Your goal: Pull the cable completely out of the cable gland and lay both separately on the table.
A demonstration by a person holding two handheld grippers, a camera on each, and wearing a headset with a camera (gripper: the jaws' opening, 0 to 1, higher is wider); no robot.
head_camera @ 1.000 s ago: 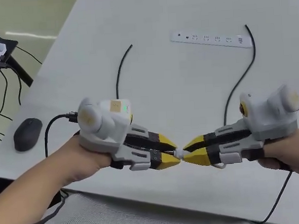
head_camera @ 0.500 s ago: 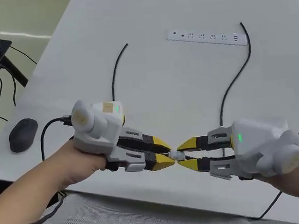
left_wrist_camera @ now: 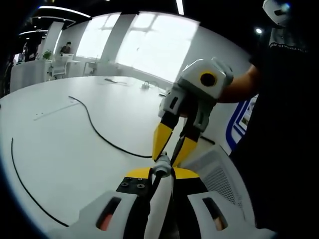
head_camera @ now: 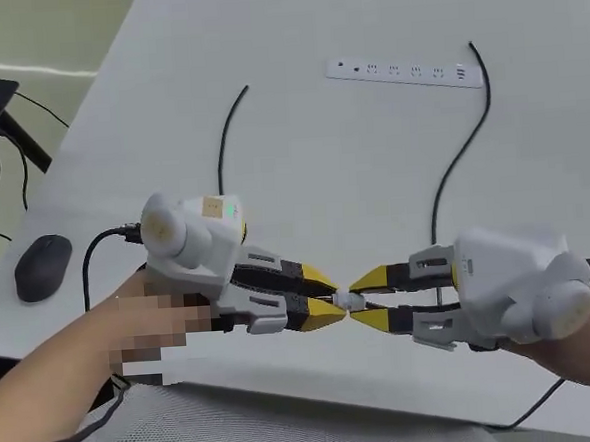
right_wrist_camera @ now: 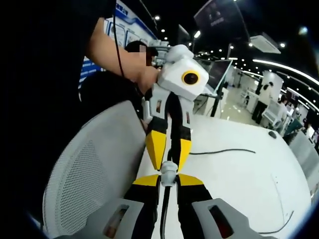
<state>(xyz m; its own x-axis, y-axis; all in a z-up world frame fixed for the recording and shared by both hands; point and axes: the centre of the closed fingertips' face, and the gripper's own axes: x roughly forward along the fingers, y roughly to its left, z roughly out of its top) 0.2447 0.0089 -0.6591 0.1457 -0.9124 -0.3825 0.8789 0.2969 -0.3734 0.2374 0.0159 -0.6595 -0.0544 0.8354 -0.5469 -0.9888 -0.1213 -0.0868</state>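
Evidently mid-pull: clamped narrow on cable gland (head_camera: 348, 302) with left hand-held gripper (head_camera: 327, 301), pinched on dark cable (right_wrist_camera: 164, 209) with right hand-held gripper (head_camera: 368, 299), tip to tip (opposed grips suit straight pull). Held above near edge of tabletop (head_camera: 352, 177); not yet separated.

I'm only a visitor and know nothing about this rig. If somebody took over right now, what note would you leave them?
Left tool: shut on the cable gland, held in the air near the front edge of the table.
Right tool: tip to tip with it, apparently shut on the cable where it leaves the gland.
Done: both parts gripped; the cable is not out yet.
Left to do: pull the cable fully out, then lay cable and gland apart on the table.
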